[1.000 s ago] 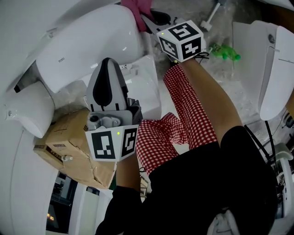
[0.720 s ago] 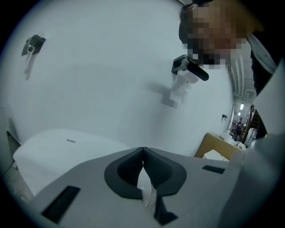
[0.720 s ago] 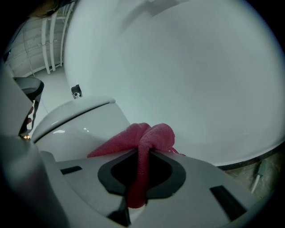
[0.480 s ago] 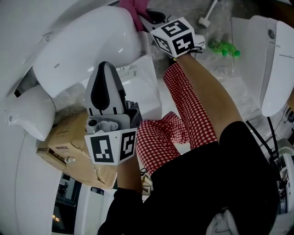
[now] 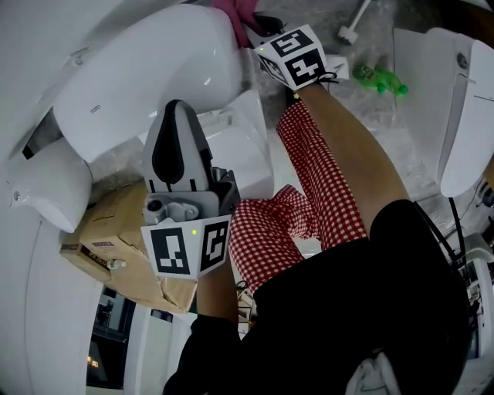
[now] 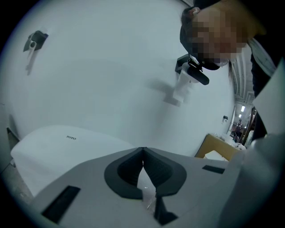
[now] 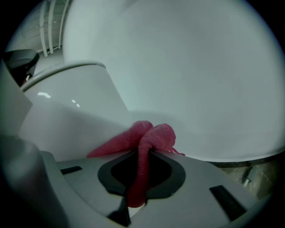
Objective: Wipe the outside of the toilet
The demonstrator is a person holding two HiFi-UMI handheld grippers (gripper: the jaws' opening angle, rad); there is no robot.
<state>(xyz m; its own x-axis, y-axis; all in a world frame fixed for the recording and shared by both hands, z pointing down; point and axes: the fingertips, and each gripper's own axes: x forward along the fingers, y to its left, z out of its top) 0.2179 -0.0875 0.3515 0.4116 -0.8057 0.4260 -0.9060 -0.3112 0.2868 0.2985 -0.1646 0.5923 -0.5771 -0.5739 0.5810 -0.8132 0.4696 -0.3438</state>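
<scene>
The white toilet (image 5: 147, 69) lies across the upper left of the head view. My right gripper (image 5: 248, 23) reaches to its far side and is shut on a pink cloth (image 5: 231, 11). In the right gripper view the cloth (image 7: 153, 136) hangs folded between the jaws of the right gripper (image 7: 143, 153) and presses against the toilet's curved outside (image 7: 187, 67). My left gripper (image 5: 176, 112) hovers beside the toilet, above its white base. It is shut with nothing in it. In its own view the left gripper (image 6: 142, 150) points over the toilet lid (image 6: 67, 147).
A torn cardboard box (image 5: 116, 224) sits under my left gripper. A second white toilet (image 5: 463, 100) stands at the right. A green bottle (image 5: 378, 79) and a white-handled tool (image 5: 351, 27) lie on the floor beyond. A person (image 6: 236, 58) stands in the left gripper view.
My right gripper has shifted slightly up and left along the toilet with the cloth. The left gripper has barely moved.
</scene>
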